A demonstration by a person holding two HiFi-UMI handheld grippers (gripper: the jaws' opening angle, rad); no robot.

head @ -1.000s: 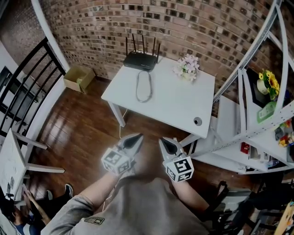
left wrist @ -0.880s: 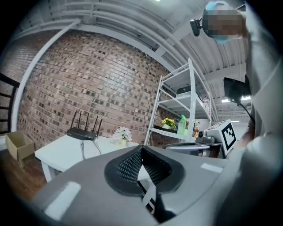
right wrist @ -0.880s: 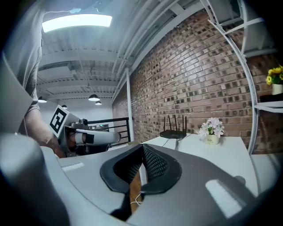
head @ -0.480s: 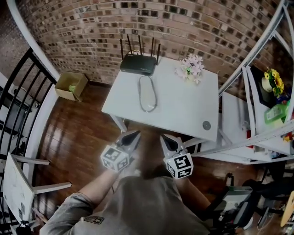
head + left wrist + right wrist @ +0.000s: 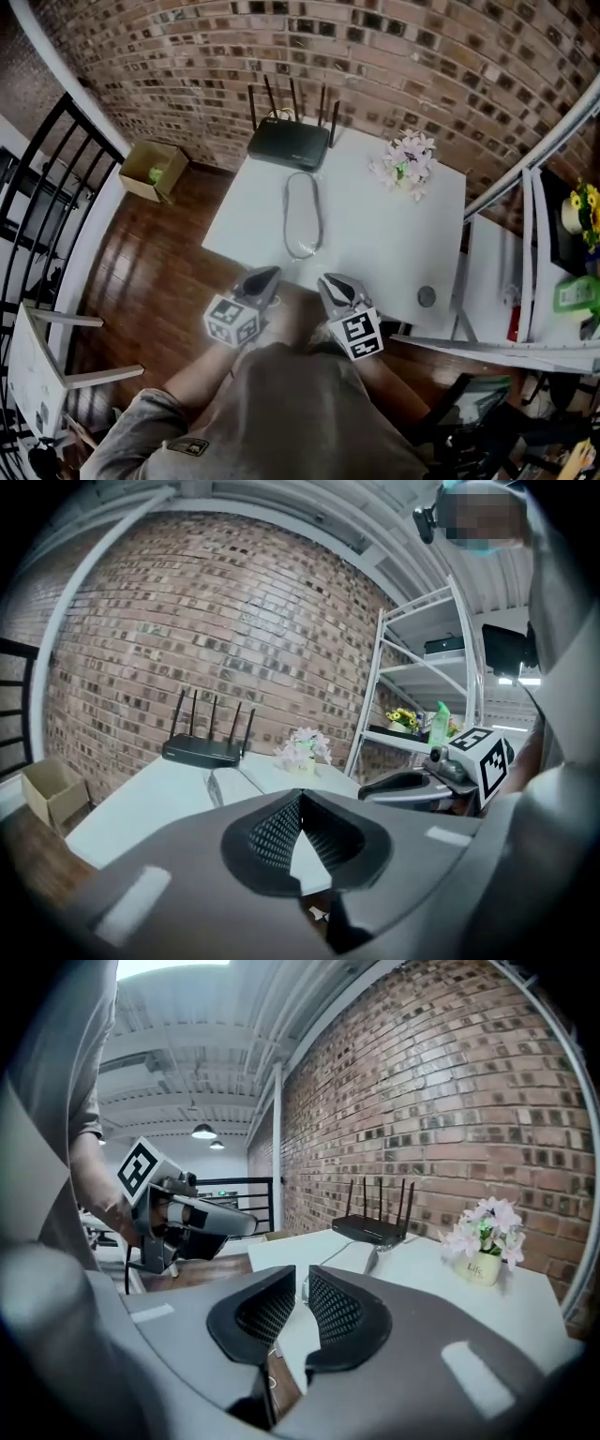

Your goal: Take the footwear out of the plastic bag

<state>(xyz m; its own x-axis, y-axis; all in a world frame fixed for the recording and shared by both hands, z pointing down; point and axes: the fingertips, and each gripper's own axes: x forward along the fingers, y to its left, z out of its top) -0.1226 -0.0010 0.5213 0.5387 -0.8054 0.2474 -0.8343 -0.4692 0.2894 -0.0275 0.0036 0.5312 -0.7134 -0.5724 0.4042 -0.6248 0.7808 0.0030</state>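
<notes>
Drew closer to the white table [image 5: 394,234] with both grippers. Kept left gripper [image 5: 266,276] shut and empty; had just been parting right gripper [image 5: 329,280] slightly, nothing between its jaws. Found plastic bag [image 5: 303,214] flat mid-table, long axis near-to-far, far end toward router [image 5: 289,145]; could not make out footwear. Needed wider jaws before pinching the bag's near end.

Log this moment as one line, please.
stage: pre-grasp | left gripper: shut, empty | right gripper: jaws just opening, empty | plastic bag: untouched on table
</notes>
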